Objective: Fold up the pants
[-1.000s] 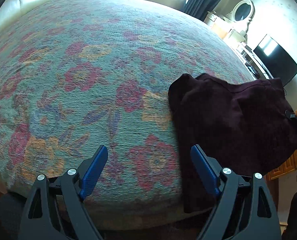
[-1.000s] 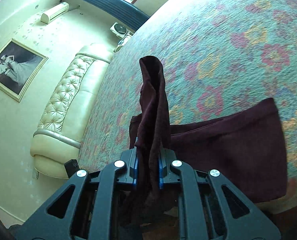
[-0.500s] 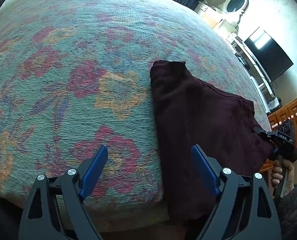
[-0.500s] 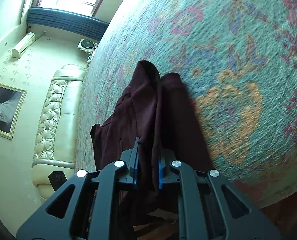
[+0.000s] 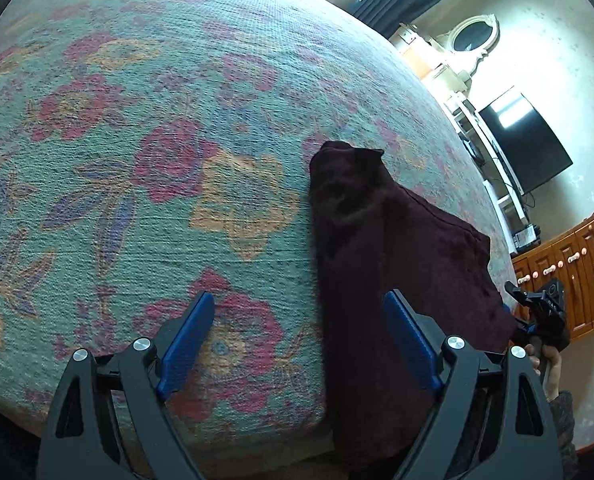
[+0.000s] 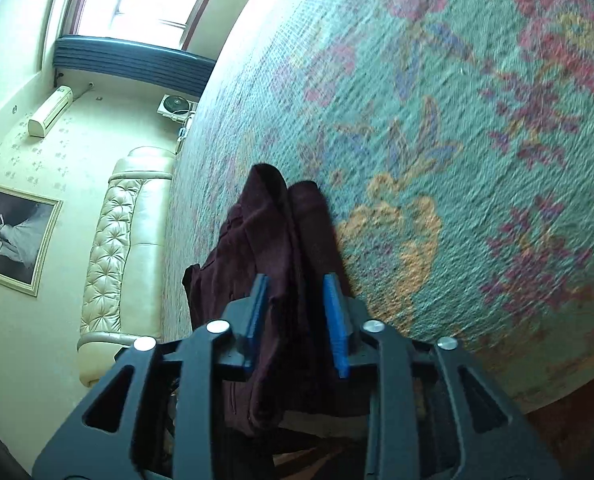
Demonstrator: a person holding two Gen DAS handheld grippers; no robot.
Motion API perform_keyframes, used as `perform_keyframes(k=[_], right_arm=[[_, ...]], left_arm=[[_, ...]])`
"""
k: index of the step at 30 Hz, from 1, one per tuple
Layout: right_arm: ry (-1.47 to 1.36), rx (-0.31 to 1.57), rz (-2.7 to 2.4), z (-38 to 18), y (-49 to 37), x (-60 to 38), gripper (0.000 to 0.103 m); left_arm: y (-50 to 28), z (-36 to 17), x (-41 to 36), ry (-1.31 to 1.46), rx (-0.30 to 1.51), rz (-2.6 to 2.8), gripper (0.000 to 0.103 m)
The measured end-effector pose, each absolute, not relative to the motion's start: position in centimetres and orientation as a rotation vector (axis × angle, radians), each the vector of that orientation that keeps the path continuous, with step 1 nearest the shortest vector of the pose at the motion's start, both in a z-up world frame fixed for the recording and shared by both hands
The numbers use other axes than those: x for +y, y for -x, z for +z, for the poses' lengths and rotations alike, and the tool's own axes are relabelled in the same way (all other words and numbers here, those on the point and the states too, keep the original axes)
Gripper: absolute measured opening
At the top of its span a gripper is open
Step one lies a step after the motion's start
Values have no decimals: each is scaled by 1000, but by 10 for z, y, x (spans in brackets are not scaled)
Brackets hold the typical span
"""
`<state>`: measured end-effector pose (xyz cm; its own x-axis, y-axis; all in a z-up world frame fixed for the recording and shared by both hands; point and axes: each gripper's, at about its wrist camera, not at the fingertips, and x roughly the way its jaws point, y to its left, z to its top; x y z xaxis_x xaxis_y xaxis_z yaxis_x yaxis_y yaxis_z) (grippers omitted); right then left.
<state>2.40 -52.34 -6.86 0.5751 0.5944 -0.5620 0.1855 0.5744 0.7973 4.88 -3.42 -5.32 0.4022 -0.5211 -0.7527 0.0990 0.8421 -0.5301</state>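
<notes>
Dark maroon pants [image 5: 397, 264] lie lengthwise at the floral bed's [image 5: 177, 120] edge, between the right claw's [image 6: 297, 312] parted jaws, right of the wide-open left claw [image 5: 297, 340].

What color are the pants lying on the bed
Dark maroon, a deep burgundy. The pants show best in the left wrist view, against the floral bedspread.

The left black two-finger tool with blue pads [image 5: 297, 344] has its jaws spread wide, the blue pads [image 5: 185, 344] well apart and gripping nothing. The right black two-finger tool with blue pads [image 6: 297, 320] has its jaws parted somewhat, with fabric lying between them. In the left wrist view, a bare hand [image 5: 545, 364] grasps the right tool's handle.
</notes>
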Motion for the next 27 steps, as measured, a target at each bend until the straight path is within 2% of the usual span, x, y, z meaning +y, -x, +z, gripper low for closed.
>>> perform_keyframes(k=[1, 5, 14, 16, 17, 18, 19, 20, 21, 22, 24, 27], right_arm=[[-943, 951, 289, -67, -27, -525, 69], [-934, 976, 320, -76, -52, -525, 70], [-895, 1010, 497, -88, -108, -496, 74], [-886, 1021, 513, -89, -113, -493, 74], [-874, 1025, 521, -88, -113, -490, 67], [-860, 1040, 525, -89, -113, -488, 50], [-861, 1053, 532, -93, -112, -486, 41], [-880, 1050, 538, -97, -110, -487, 30], [-904, 1032, 542, -100, -107, -489, 27], [-915, 1018, 541, -100, -104, -491, 26], [-916, 997, 531, -96, -102, -490, 25], [-930, 950, 534, -84, -95, -486, 23]], left_arm=[[-53, -55, -31, 465, 1097, -413, 86], [-77, -61, -23, 535, 1089, -426, 87], [-132, -62, -58, 500, 1109, -488, 90], [-135, -63, -66, 481, 1091, -509, 90], [-134, -64, -70, 469, 1085, -517, 89], [-134, -64, -75, 450, 1081, -517, 86], [-131, -64, -78, 418, 1074, -510, 75], [-130, -64, -85, 372, 1082, -508, 49], [-130, -66, -91, 344, 1096, -506, 40], [-128, -66, -94, 329, 1086, -491, 38], [-126, -63, -96, 338, 1075, -502, 24], [-127, -58, -87, 371, 1062, -494, 19]])
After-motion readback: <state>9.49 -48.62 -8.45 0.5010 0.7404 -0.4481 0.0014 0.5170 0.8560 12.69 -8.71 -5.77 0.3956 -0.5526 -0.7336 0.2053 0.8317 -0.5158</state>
